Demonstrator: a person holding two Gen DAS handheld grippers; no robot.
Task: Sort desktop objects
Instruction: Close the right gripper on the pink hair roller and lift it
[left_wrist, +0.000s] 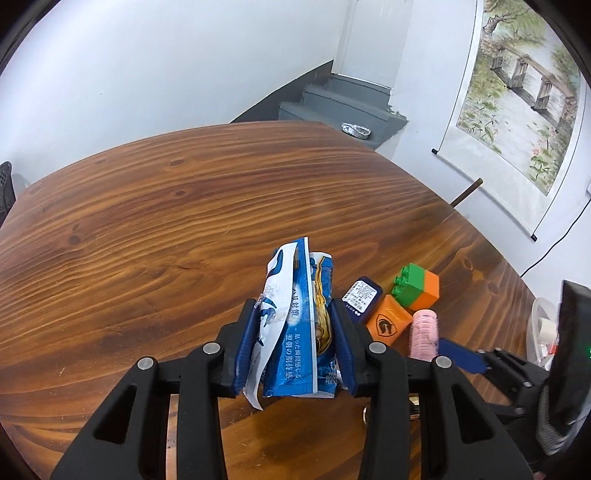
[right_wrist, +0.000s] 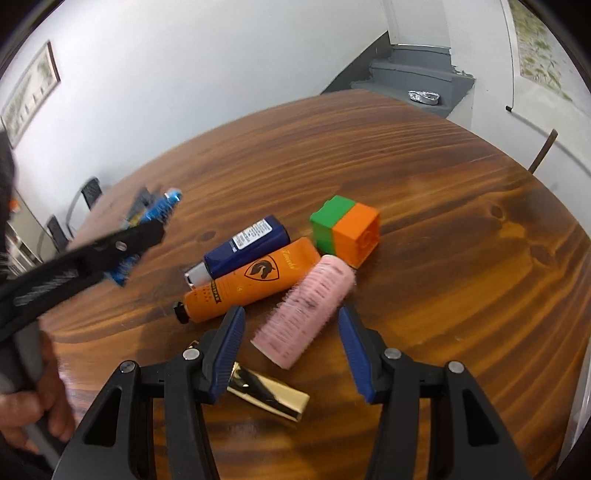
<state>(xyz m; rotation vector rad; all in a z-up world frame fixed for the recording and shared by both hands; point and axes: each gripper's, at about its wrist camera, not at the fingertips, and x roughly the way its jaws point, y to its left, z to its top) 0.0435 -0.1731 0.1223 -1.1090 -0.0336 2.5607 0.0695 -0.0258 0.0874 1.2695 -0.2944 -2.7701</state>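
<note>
Your left tool (left_wrist: 295, 343) is clamped on a crumpled blue-and-white foil sachet (left_wrist: 295, 325), held clear of the table, so it can be carried off from the pile. Your right tool (right_wrist: 291, 347) stands partly open, its blue pads either side of the near end of the pink bristled hair roller (right_wrist: 306, 314) without pressing it, lined up for a grasp, it seems. Just beyond the roller lie an orange lighter (right_wrist: 251, 280), a navy lighter (right_wrist: 243, 247) and a green-and-orange toy block (right_wrist: 345, 232); a gold clip (right_wrist: 269, 395) lies nearer you. The table (left_wrist: 184, 206) is dark grained wood; grey steps (left_wrist: 332, 107) and a scroll painting (left_wrist: 517, 92) stand behind.
</note>
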